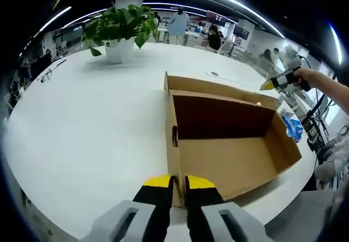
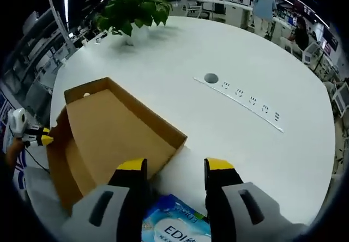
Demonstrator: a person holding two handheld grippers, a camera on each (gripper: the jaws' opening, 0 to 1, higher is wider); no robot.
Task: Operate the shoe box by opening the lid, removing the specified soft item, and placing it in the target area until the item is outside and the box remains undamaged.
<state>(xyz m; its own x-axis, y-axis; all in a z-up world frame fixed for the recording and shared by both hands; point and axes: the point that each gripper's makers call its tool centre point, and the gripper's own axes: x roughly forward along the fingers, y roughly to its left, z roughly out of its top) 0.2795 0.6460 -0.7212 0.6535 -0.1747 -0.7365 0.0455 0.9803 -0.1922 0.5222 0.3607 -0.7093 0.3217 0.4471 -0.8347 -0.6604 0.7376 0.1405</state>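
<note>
An open brown shoe box (image 1: 229,160) lies on the white round table (image 1: 87,127), and its inside looks bare. My left gripper (image 1: 178,183) is shut on the box's near wall, with the cardboard edge between the yellow-tipped jaws. The right gripper (image 1: 279,82) hangs above the box's far right corner, held by a hand. A blue soft packet (image 1: 293,127) lies on the table just outside the box. In the right gripper view, that packet (image 2: 174,227) sits low between the wide-apart jaws of my right gripper (image 2: 174,168), which is open. The box (image 2: 109,138) lies to their left, with the left gripper (image 2: 34,135) at its far side.
A potted plant (image 1: 117,29) stands at the table's far side. A row of sockets (image 2: 251,103) and a round cable hole (image 2: 211,78) are set into the tabletop. People and desks fill the room behind. The table edge (image 1: 283,198) runs close to the box.
</note>
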